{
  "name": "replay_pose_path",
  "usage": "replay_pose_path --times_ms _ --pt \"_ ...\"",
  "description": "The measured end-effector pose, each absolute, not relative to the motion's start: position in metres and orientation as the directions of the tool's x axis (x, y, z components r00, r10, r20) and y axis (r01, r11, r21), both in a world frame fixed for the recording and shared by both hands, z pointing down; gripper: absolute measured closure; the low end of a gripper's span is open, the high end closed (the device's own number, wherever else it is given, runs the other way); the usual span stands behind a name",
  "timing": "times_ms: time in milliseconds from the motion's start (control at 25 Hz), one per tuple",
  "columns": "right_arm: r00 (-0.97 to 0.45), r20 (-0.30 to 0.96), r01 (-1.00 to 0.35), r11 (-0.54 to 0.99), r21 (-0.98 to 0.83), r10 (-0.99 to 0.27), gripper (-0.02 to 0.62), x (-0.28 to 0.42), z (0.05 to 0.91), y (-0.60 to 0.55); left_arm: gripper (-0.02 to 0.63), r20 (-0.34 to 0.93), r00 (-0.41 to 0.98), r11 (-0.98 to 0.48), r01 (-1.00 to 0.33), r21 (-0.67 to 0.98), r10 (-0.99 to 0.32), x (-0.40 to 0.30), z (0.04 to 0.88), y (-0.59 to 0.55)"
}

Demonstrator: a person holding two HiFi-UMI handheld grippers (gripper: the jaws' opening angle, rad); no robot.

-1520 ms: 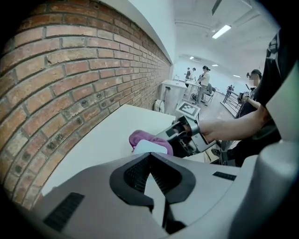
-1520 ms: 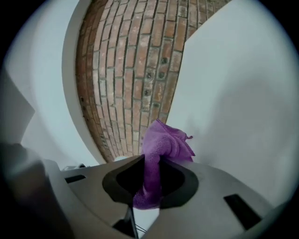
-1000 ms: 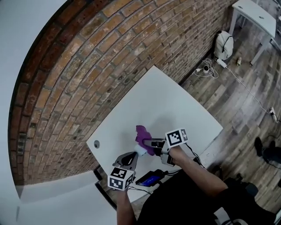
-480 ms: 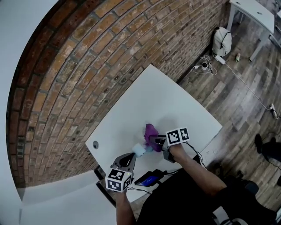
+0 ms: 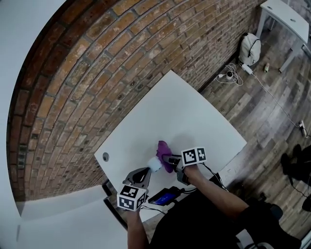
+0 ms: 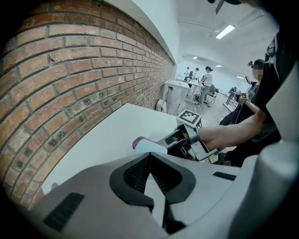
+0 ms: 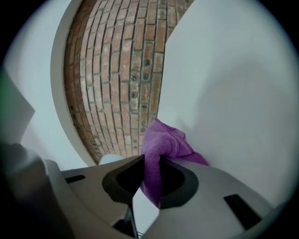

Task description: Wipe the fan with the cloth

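Your right gripper (image 5: 168, 159), clamped on the purple cloth (image 5: 164, 150), has dropped and drawn the cloth down against the small pale fan (image 5: 154, 164), which your left gripper (image 5: 147, 171) pinches shut over the white table (image 5: 194, 121), so a wiping stroke looks under way.

A white bench (image 5: 194, 112) stands with one edge against a red brick wall (image 5: 97, 73), a small round hole (image 5: 105, 156) near its left corner. A device with a blue screen (image 5: 165, 198) lies at the bench's near edge. Across the wooden floor (image 5: 272, 112), a white bag (image 5: 249, 48) leans at the wall's foot beside tangled cables (image 5: 228, 77), near another white table (image 5: 286, 14).
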State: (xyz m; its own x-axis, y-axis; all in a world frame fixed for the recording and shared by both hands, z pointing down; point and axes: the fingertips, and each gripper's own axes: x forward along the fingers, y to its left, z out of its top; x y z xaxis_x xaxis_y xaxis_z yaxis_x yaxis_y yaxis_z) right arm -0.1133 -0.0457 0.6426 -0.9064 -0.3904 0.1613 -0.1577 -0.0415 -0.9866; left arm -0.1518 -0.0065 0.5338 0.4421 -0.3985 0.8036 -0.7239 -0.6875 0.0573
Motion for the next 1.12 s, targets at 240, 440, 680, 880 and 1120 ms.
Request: replay_pose_path --times_ms 240,440,680,880,1120 --pt "-0.896 0.297 -0.299 -0.047 -0.953 -0.33 0.52 -0.098 0.673 -0.045 0.6 0.801 0.446 -0.685 -0.726 0.062 -0.399 -0.15 0.534 -0.005" --pt "-0.903 0.026 0.016 -0.092 -0.996 -0.43 0.52 -0.095 0.596 -0.057 0.6 0.798 0.445 -0.68 -0.73 0.062 -0.405 -0.15 0.533 -0.006" --pt "-0.911 0.109 -0.044 -0.17 -0.984 -0.397 0.52 -0.112 0.638 -0.032 0.6 0.791 0.451 -0.674 -0.735 0.068 -0.413 -0.151 0.534 -0.007" --pt "-0.913 0.323 -0.305 -0.11 -0.946 -0.249 0.52 -0.106 0.691 -0.017 0.6 0.784 0.455 -0.665 -0.743 0.073 -0.422 -0.151 0.534 -0.007" --pt "-0.899 0.24 -0.267 0.024 -0.963 -0.365 0.52 -0.1 0.637 -0.083 0.6 0.785 0.451 -0.666 -0.743 0.066 -0.425 -0.15 0.533 -0.008"
